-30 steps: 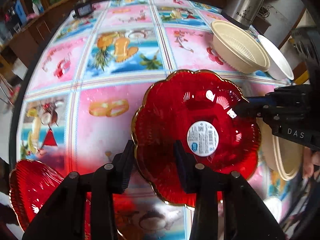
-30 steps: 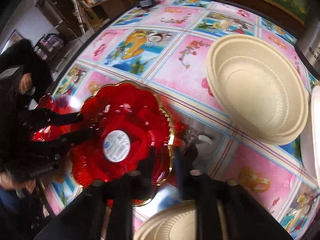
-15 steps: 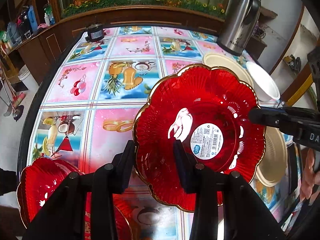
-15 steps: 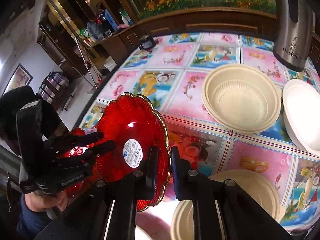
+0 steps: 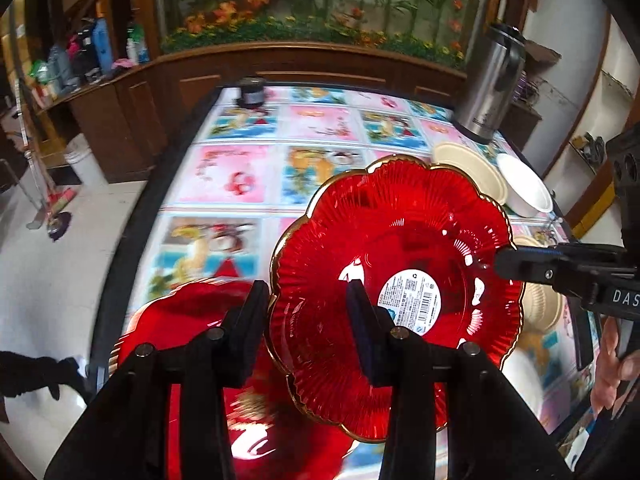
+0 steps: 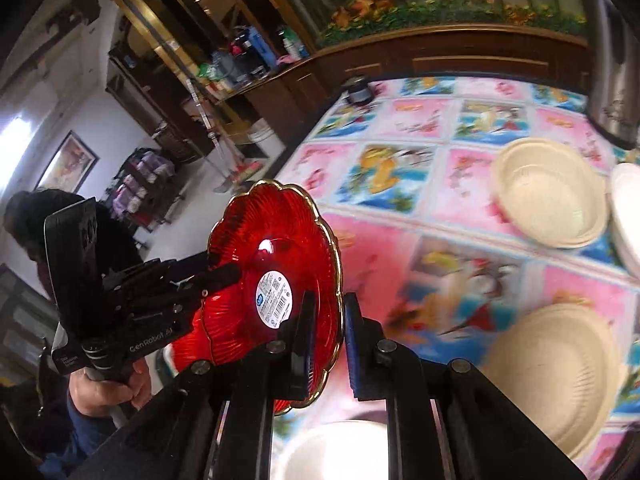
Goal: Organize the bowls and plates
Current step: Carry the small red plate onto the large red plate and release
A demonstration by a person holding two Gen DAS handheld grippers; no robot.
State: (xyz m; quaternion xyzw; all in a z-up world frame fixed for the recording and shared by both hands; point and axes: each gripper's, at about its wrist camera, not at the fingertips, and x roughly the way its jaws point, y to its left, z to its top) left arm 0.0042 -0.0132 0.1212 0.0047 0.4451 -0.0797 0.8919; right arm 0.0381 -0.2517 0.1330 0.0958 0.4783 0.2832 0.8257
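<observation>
A red scalloped glass plate (image 5: 400,256) with a gold rim and a white sticker hangs above the table, tilted, carried by both grippers. My left gripper (image 5: 308,316) is shut on its near rim, one finger on each side. My right gripper (image 6: 330,324) pinches the opposite rim (image 6: 338,280); its jaws are starting to open while the rim still sits between the pads. In the left wrist view, the right gripper (image 5: 498,264) meets the plate's right edge. A second red plate (image 5: 188,320) lies on the table below, partly hidden.
A cream bowl (image 6: 548,192) and a white bowl (image 5: 524,192) sit at the far right beside a steel thermos (image 5: 488,84). A cream plate (image 6: 552,372) and a white plate (image 6: 340,452) lie near the front. A small dark jar (image 5: 250,92) stands at the far edge.
Both grippers have risen and tipped upward, lifting the red plate off the table. It now hangs partly over the second red plate.
</observation>
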